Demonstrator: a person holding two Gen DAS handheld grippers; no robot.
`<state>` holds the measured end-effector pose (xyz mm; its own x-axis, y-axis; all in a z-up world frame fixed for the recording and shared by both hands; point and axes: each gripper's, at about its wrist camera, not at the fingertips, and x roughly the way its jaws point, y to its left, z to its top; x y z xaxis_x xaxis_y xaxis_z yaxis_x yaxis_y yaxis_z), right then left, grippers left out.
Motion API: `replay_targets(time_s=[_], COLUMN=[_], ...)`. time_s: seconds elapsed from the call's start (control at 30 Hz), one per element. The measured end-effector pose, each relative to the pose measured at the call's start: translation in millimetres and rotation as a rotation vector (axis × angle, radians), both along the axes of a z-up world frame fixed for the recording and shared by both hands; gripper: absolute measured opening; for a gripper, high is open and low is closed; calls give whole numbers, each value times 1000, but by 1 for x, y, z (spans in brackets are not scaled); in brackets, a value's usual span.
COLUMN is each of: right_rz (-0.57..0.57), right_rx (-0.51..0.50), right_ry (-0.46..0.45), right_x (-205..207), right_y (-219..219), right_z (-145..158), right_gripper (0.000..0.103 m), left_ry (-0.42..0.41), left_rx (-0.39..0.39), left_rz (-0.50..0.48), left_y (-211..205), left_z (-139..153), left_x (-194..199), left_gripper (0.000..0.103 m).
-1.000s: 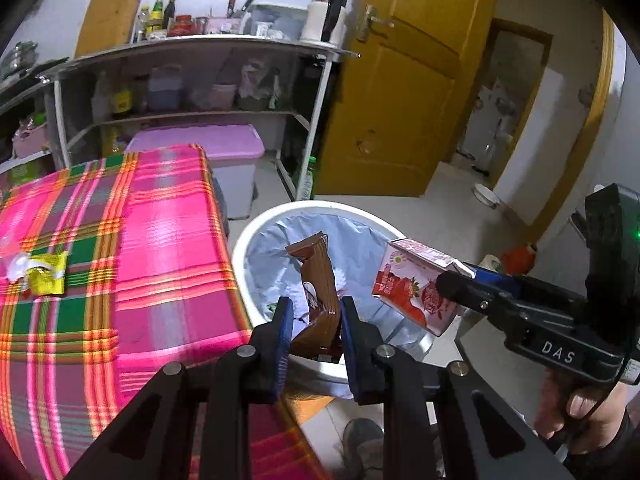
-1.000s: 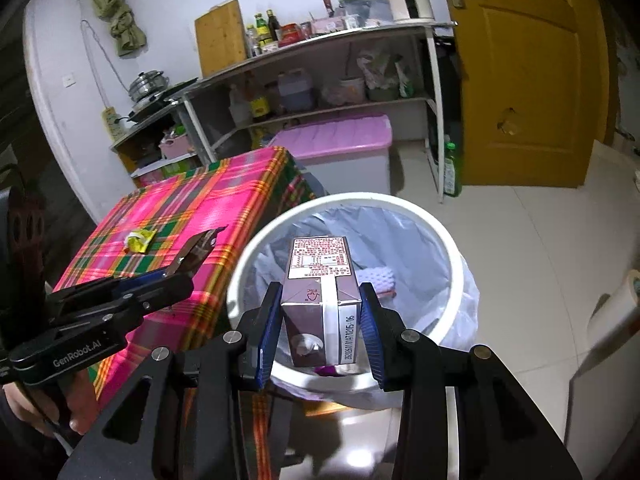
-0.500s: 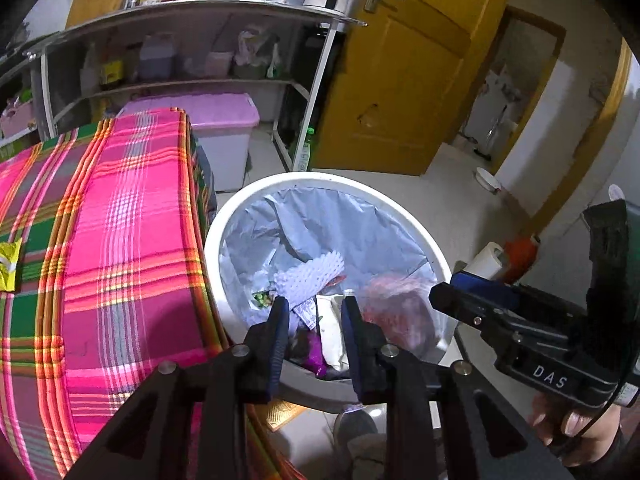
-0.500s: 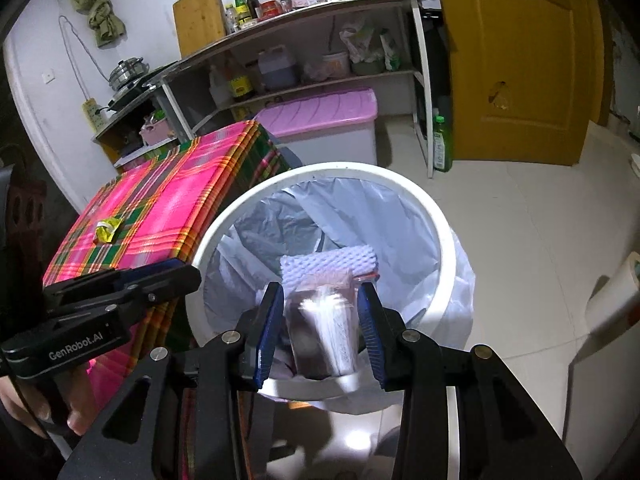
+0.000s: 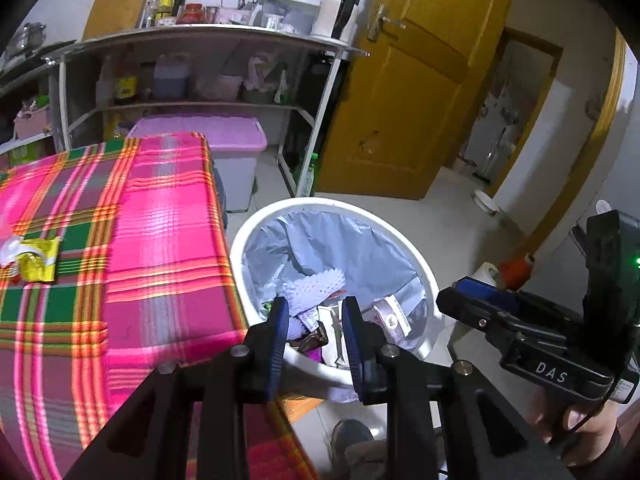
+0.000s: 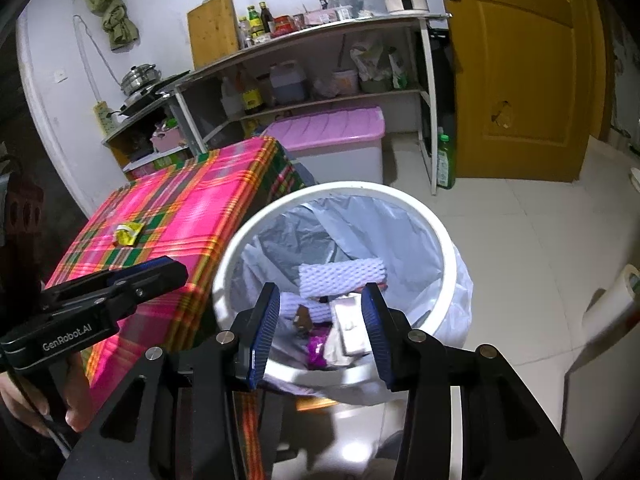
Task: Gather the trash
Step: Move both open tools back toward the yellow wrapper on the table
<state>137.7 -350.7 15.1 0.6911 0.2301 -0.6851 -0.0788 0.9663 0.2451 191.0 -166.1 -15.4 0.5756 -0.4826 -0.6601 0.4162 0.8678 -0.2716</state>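
A white trash bin (image 5: 424, 280) (image 6: 448, 248) with a grey liner stands on the floor beside the table. It holds a white foam net, a carton (image 6: 352, 330) and wrappers. My left gripper (image 5: 314, 312) is open and empty above the bin's near rim. My right gripper (image 6: 320, 304) is open and empty above the bin; it also shows in the left wrist view (image 5: 472, 304). A yellow wrapper (image 5: 38, 260) (image 6: 128, 234) lies on the pink plaid tablecloth (image 5: 160, 240).
A metal shelf rack (image 5: 200, 40) with bottles and a pink-lidded storage box (image 5: 208, 140) stand behind the table. A yellow door (image 5: 400, 100) is at the back right. A green bottle (image 6: 445, 164) stands on the tiled floor by the rack.
Both grippers opened over the bin: the brown wrapper left my left gripper and the carton left my right one, and both now lie in the bin.
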Motion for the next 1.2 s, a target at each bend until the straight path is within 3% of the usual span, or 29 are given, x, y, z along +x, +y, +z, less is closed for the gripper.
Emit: replay_targets(time_s=[0.43, 1.2], right_rz=[113, 276], right_rx=[-9, -28], right_ry=[-61, -77], right_x=[-24, -22], right_y=[54, 118], right_z=[29, 32], right_gripper=[44, 44], left_ry=[-63, -83], left_rx=[3, 14], left_rz=[93, 249], left_y=[58, 142], left_z=[23, 24], left_x=[-42, -72], left_gripper=[27, 27])
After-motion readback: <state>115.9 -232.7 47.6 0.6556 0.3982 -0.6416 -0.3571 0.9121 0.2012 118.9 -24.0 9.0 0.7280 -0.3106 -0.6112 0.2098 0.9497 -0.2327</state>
